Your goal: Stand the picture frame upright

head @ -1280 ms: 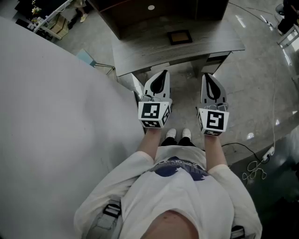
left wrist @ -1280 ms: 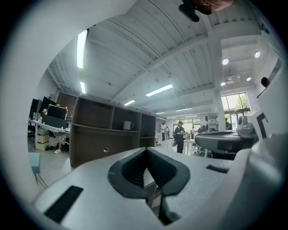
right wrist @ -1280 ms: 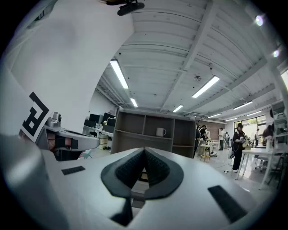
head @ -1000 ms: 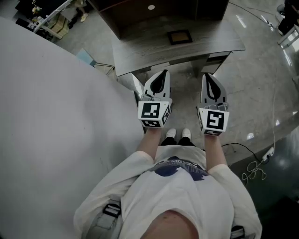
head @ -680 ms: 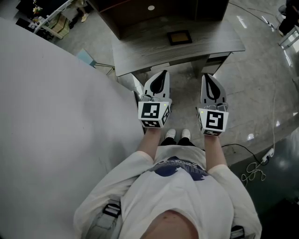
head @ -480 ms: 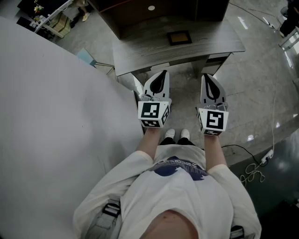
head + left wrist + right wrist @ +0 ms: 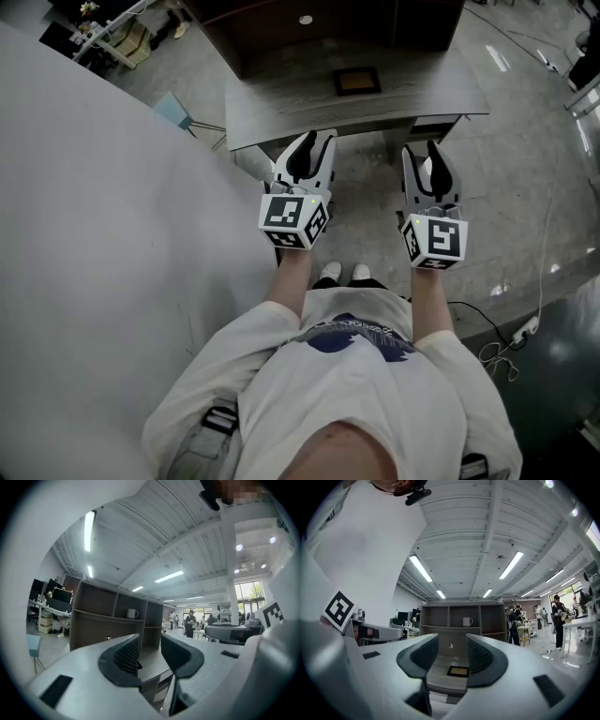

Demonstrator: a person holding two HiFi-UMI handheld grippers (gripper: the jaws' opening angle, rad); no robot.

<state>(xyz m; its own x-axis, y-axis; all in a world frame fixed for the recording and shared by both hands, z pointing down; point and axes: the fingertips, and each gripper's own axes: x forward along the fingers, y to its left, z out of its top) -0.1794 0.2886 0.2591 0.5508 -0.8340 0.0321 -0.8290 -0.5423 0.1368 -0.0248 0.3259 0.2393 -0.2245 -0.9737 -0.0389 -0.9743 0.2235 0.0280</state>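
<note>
The picture frame (image 7: 356,82) lies flat on the grey desk (image 7: 281,103), dark-rimmed with a tan middle. In the right gripper view the picture frame (image 7: 458,671) shows between the jaws, far ahead. My left gripper (image 7: 312,142) and right gripper (image 7: 427,147) hang level in front of the desk's near edge, well short of the frame. Both have just been opening their jaws and both stand open with nothing between them. The left gripper (image 7: 150,644) looks past the desk's left part; the right gripper (image 7: 452,644) faces the frame.
A dark brown shelf unit (image 7: 281,28) stands behind the desk, with a white mug (image 7: 467,621) on one shelf. A white wall (image 7: 94,234) runs along my left. Cables (image 7: 506,342) lie on the floor at the right. People stand far off in the room.
Both grippers' jaws have gone from shut to open. Both hands have edged forward toward the desk, the left one drifting a little leftward.
</note>
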